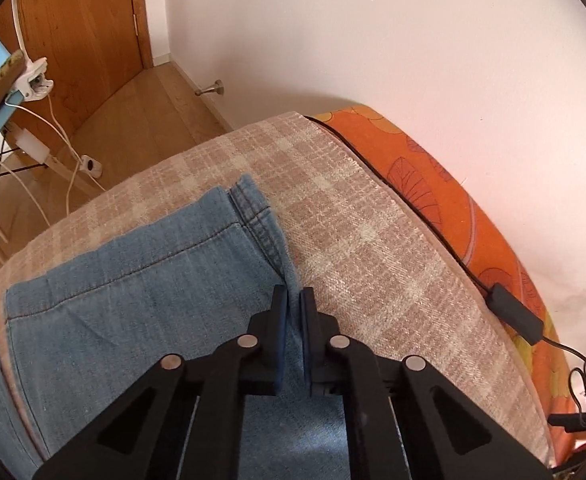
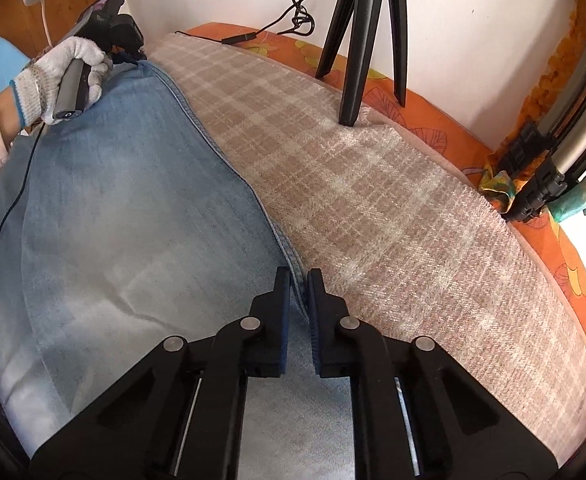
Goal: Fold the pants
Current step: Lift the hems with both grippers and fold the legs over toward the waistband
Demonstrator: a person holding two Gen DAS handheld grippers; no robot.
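Jeans (image 2: 133, 208) without any legible label

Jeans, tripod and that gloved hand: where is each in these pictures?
jeans (image 2: 133, 208), right wrist view, on the faded middle of the denim.
tripod (image 2: 357, 52), right wrist view, on its front leg.
gloved hand (image 2: 59, 76), right wrist view, on the knuckles.
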